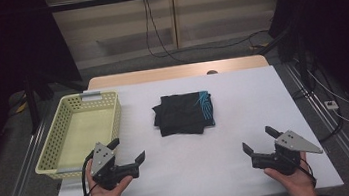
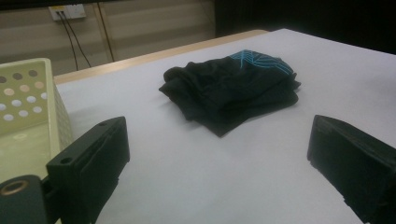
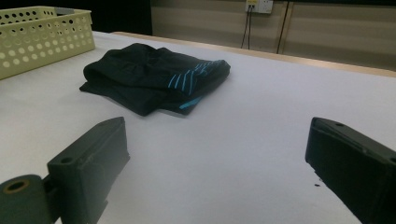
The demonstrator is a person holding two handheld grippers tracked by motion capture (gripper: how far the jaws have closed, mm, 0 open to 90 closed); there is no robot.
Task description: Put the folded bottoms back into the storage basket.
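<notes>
Shorts (image 1: 184,113), folded, lie mid-table beside the empty basket (image 1: 53,150). Both my left gripper (image 1: 128,153) and right gripper (image 1: 257,140) hover wide open, holding nothing. I'd pinch opposite edges through every layer so the fold survives lifting.

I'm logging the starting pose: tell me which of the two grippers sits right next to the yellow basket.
The left gripper, jaws open beside the yellow basket's near corner. The right gripper, also open, sits across the table, past the folded black garment.
</notes>
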